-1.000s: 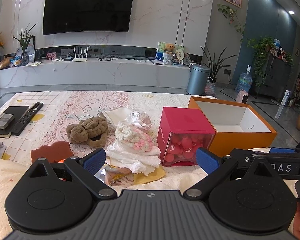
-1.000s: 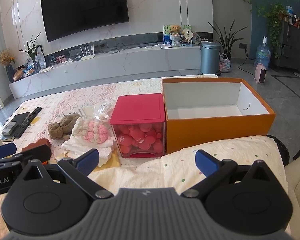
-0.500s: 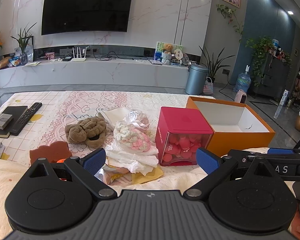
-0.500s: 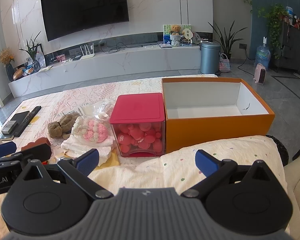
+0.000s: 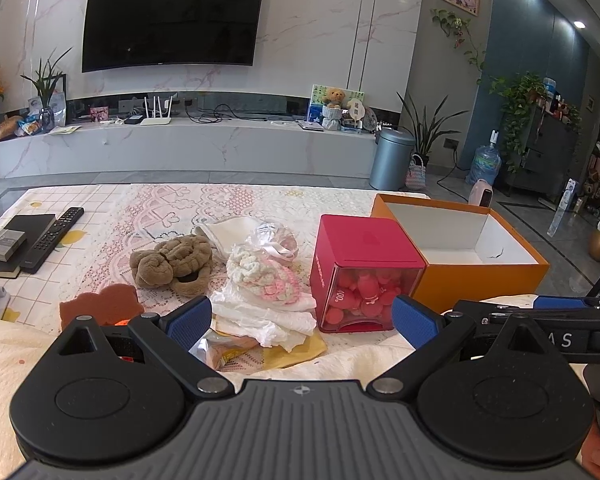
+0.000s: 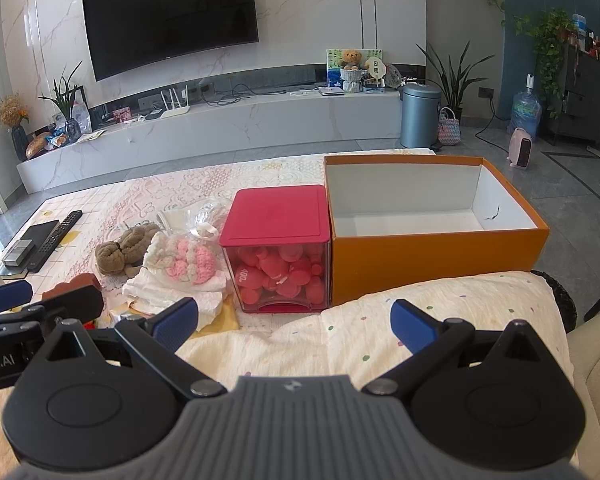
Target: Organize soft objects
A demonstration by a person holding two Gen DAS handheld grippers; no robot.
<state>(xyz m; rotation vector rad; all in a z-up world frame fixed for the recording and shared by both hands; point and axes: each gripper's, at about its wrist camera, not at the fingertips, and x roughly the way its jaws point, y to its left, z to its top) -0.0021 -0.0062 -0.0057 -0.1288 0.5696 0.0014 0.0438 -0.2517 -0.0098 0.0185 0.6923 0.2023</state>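
Note:
Soft things lie in a pile on the table: a brown plush toy point(image 5: 172, 260), a pink and white crocheted piece point(image 5: 260, 276) on white cloth point(image 5: 268, 316), a clear bag with ribbon point(image 5: 274, 240), and an orange sponge point(image 5: 100, 304). An open, empty orange box point(image 5: 476, 276) stands at the right, also in the right wrist view point(image 6: 436, 252). My left gripper point(image 5: 302, 320) is open and empty, held near the pile's front. My right gripper point(image 6: 294, 322) is open and empty over a dotted cushion point(image 6: 380, 328).
A red-lidded clear cube point(image 5: 364, 272) full of red balls stands between the pile and the box. A remote point(image 5: 52, 238) and a dark book with a small grey box point(image 5: 8, 244) lie at the table's left. Beyond are floor and a TV wall.
Both views have shifted only slightly; the left gripper has drifted a little. Nothing on the table has moved and both grippers stay open.

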